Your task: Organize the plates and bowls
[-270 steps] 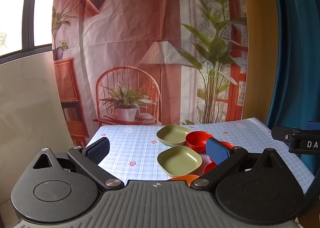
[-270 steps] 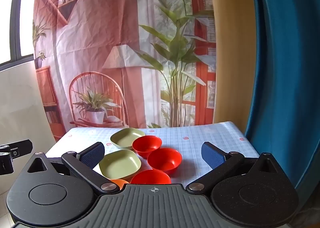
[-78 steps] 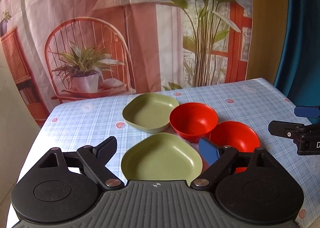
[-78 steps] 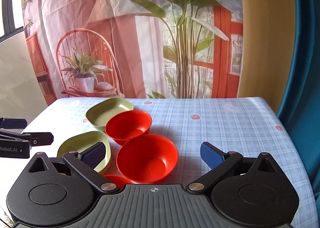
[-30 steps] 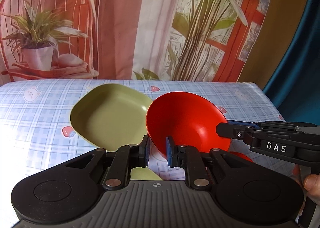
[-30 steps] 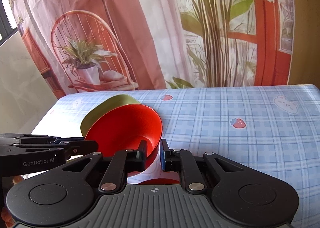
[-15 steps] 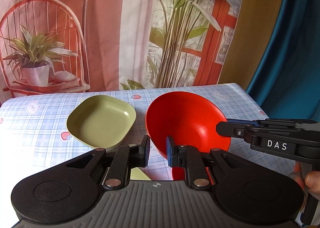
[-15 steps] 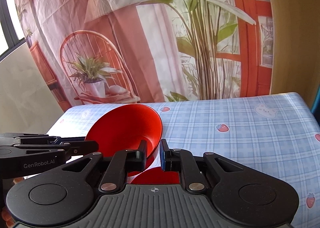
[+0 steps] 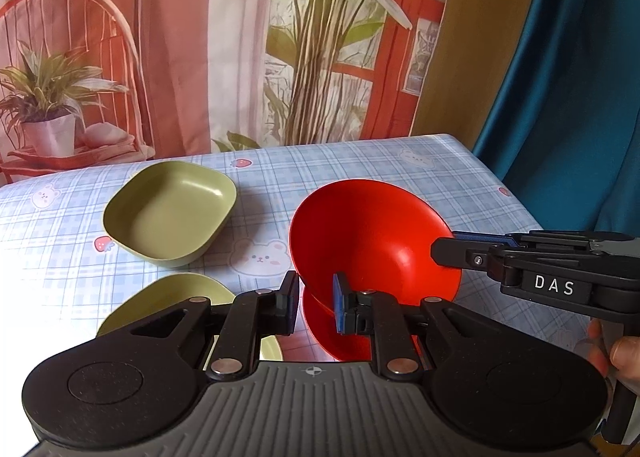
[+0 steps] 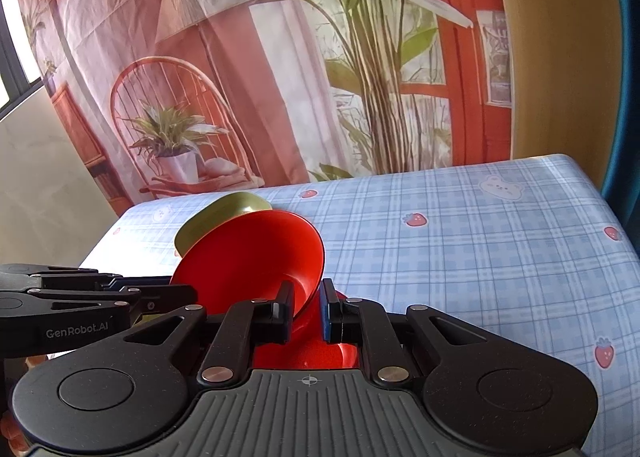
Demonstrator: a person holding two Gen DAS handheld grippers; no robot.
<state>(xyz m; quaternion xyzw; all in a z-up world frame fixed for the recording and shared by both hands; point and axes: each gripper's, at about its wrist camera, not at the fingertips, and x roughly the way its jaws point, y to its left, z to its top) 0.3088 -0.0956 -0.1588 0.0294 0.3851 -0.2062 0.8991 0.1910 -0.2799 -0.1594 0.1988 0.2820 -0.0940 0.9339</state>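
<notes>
A red bowl (image 9: 372, 233) is held tilted in the air by both grippers. My left gripper (image 9: 314, 305) is shut on its near-left rim. My right gripper (image 10: 307, 309) is shut on its opposite rim; it shows in the left wrist view (image 9: 444, 253) at the bowl's right edge. The same bowl shows in the right wrist view (image 10: 248, 261). A second red bowl (image 9: 340, 331) sits on the table right under it, also seen in the right wrist view (image 10: 304, 351). A green square plate (image 9: 170, 209) lies at the back left. Another green plate (image 9: 172, 297) lies near, partly hidden by my left gripper.
The table (image 10: 460, 241) has a blue checked cloth with strawberries and bears. A printed backdrop (image 9: 200, 37) hangs behind it. A blue curtain (image 9: 580, 77) hangs at the right. The table's right edge is close to the curtain.
The held red bowl has come down and nearer to the red bowl below it. Both grippers stay shut on its rim.
</notes>
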